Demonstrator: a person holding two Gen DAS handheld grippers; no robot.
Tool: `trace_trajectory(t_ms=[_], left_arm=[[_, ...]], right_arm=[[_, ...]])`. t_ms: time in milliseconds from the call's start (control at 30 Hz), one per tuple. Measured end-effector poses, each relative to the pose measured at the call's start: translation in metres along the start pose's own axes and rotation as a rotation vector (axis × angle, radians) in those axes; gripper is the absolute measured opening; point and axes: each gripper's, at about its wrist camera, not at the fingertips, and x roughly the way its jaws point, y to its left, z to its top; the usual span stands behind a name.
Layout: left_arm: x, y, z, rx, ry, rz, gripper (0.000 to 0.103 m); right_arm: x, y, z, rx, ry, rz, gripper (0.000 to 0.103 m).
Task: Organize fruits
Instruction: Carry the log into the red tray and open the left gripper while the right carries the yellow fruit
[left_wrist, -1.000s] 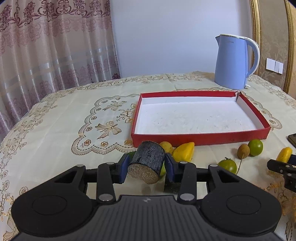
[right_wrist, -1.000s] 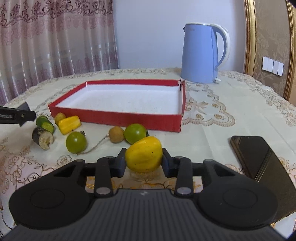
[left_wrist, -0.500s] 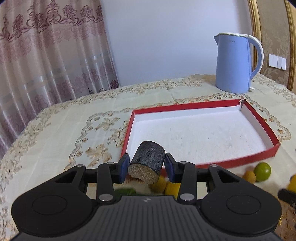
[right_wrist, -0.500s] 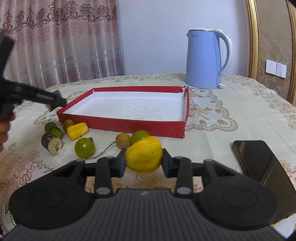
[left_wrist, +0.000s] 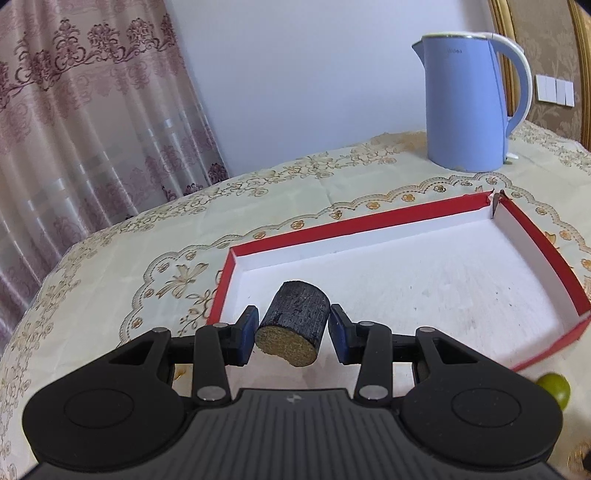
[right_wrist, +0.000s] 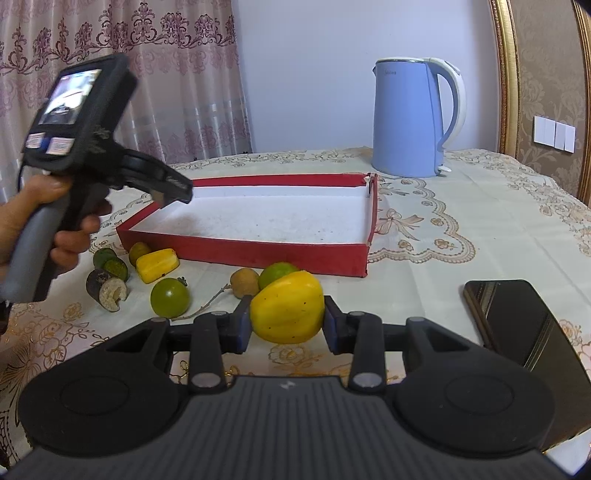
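My left gripper (left_wrist: 291, 338) is shut on a dark cylindrical sugarcane piece (left_wrist: 295, 326) and holds it above the near left corner of the red tray (left_wrist: 332, 227). The left gripper also shows in the right wrist view (right_wrist: 173, 186), over the tray's left rim. My right gripper (right_wrist: 286, 323) is shut on a yellow fruit (right_wrist: 288, 312) above the table, in front of the tray (right_wrist: 258, 254). On the cloth lie another sugarcane piece (right_wrist: 105, 290), cut green fruit (right_wrist: 110, 262), a yellow piece (right_wrist: 157, 264), a green round fruit (right_wrist: 170, 297), a brown longan (right_wrist: 243, 282) and a lime (right_wrist: 277, 271).
A blue kettle (right_wrist: 410, 118) stands behind the tray's far right corner. A black phone (right_wrist: 517, 317) lies at the right near the table edge. A lime (left_wrist: 554, 386) shows at the right of the left wrist view. Curtains hang behind the table at left.
My left gripper rose and moved forward with the sugarcane piece, from in front of the tray to above its near left corner. My right gripper lifted a little with the yellow fruit.
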Motion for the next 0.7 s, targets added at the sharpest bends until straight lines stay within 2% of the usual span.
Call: trace_trajectory(t_ms=[467, 700], left_arm=[[0.048, -0.033, 0.018, 0.086, 0.053, 0.051, 0.04], [0.068, -0.041, 0.025, 0.093, 0.082, 0.065, 0.04]], right_arm=[[0.002, -0.008, 0.002, 0.019, 0.006, 0.007, 0.036], [0.006, -0.009, 0.003, 0.018, 0.012, 0.017, 0.036]])
